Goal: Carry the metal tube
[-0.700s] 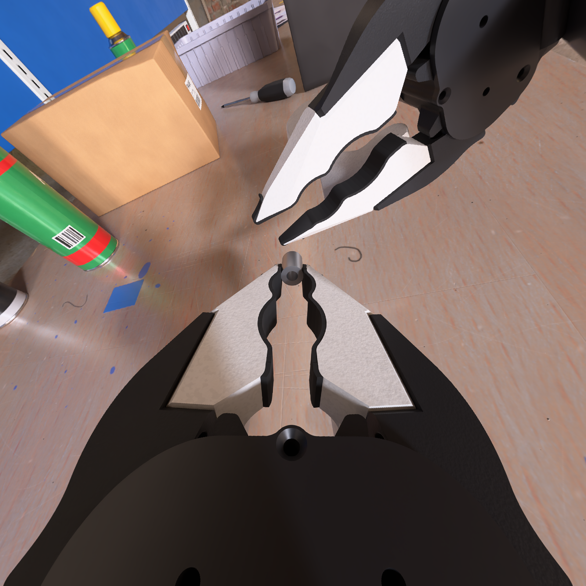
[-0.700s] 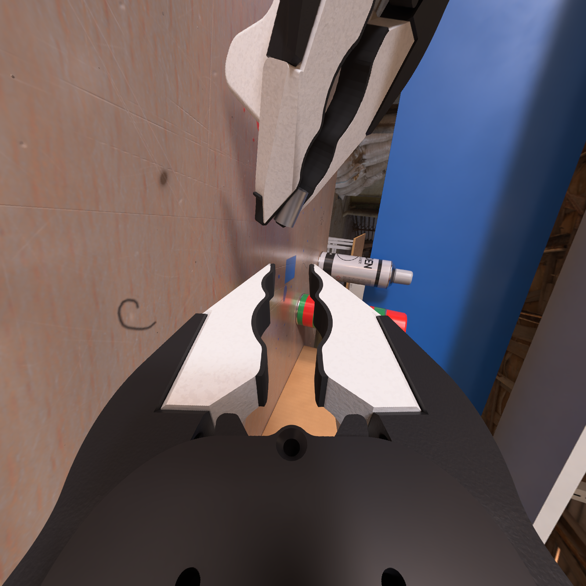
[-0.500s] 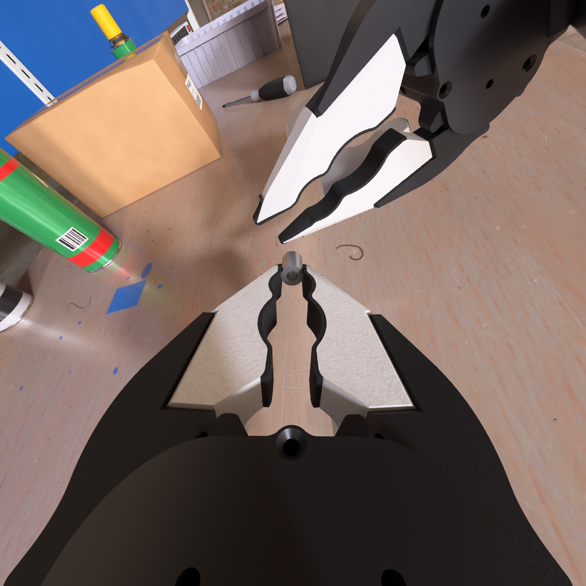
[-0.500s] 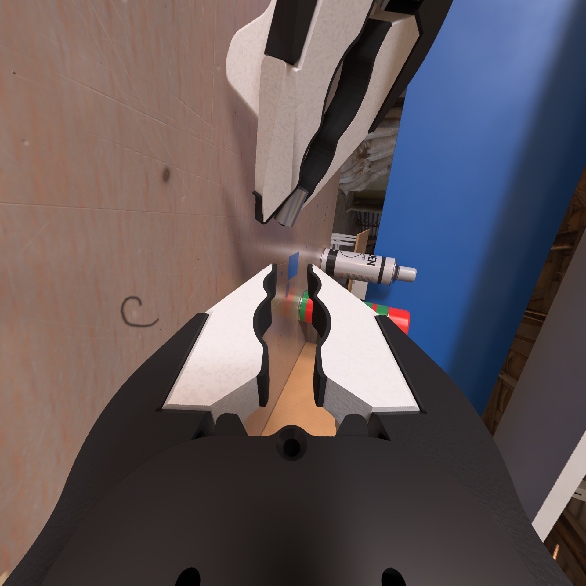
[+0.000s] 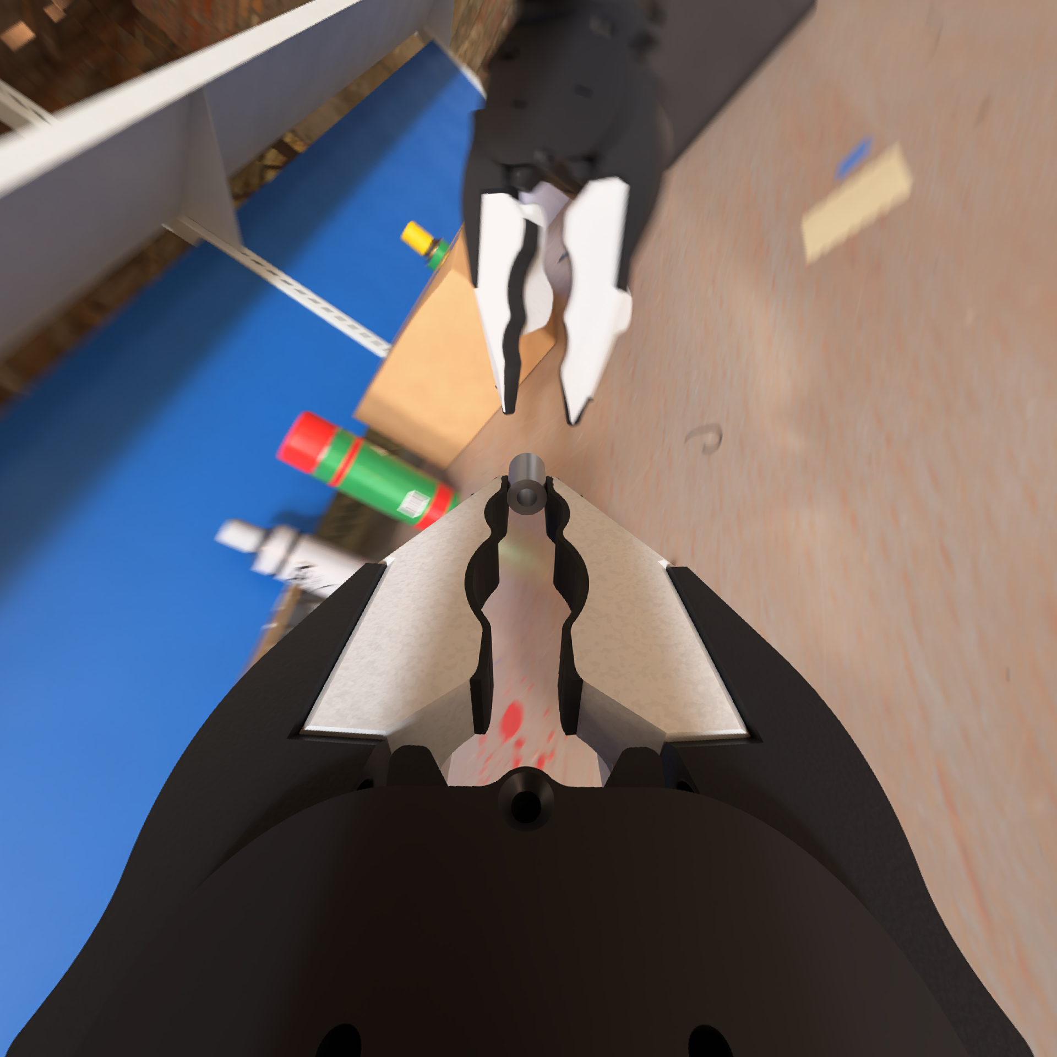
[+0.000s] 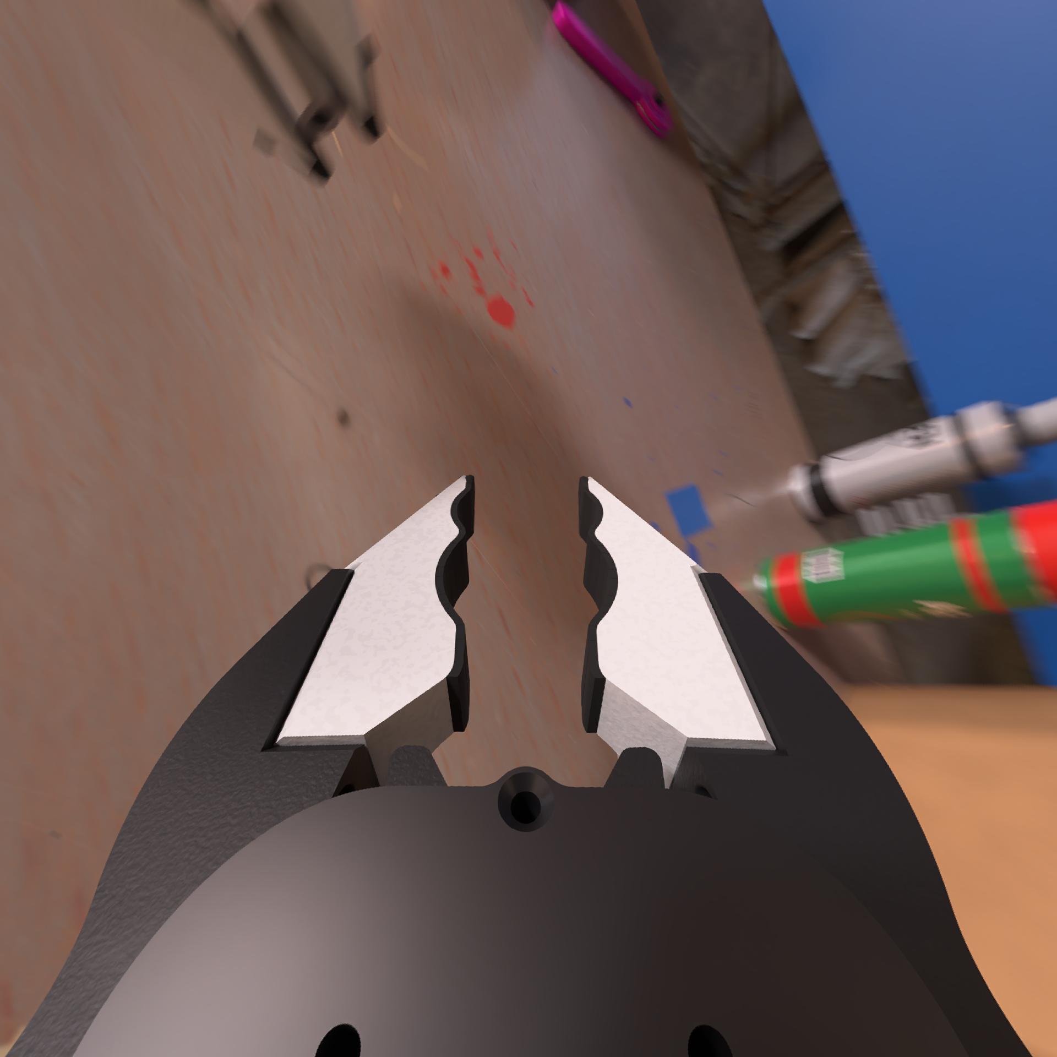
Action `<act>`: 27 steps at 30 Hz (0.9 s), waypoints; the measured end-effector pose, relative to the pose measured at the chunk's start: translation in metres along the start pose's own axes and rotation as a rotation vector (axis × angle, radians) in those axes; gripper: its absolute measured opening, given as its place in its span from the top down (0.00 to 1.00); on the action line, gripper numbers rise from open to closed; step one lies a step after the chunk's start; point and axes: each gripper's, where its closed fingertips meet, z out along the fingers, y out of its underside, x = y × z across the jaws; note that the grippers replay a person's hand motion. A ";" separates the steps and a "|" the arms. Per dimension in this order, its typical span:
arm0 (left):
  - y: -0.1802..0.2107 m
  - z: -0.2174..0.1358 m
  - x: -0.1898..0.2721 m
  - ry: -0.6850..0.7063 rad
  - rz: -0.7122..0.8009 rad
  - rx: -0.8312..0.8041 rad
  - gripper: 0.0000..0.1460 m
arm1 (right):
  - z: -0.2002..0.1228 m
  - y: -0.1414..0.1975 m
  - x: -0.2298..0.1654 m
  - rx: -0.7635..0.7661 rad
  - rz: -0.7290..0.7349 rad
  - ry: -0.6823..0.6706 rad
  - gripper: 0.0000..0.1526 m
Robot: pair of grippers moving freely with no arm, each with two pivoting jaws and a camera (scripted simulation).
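Note:
The metal tube (image 5: 526, 486) is a short grey cylinder, seen end-on, clamped between the tips of my left gripper (image 5: 526, 491). The left gripper holds it above the wooden bench. My right gripper (image 5: 540, 414) shows straight ahead in the left wrist view, pointing back at the tube, its jaws apart and empty, a short gap from the tube. In the right wrist view the right gripper (image 6: 526, 486) is open with nothing between its fingers; the tube is not in that view.
A green and red spray can (image 5: 372, 472), a white can (image 5: 286, 552) and a cardboard box (image 5: 440, 354) stand by the blue wall. In the right wrist view lie a magenta tool (image 6: 615, 71), a grey metal part (image 6: 309, 86) and a red paint stain (image 6: 500, 312).
Both views have swung sharply and blurred. The right gripper's jaws have opened wider and it now faces the left gripper head-on. The tube stays in the left gripper's tips.

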 end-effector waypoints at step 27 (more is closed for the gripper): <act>0.074 -0.053 0.001 -0.212 -0.033 -0.280 0.92 | 0.265 -0.120 -0.005 -0.148 -0.246 -0.790 0.99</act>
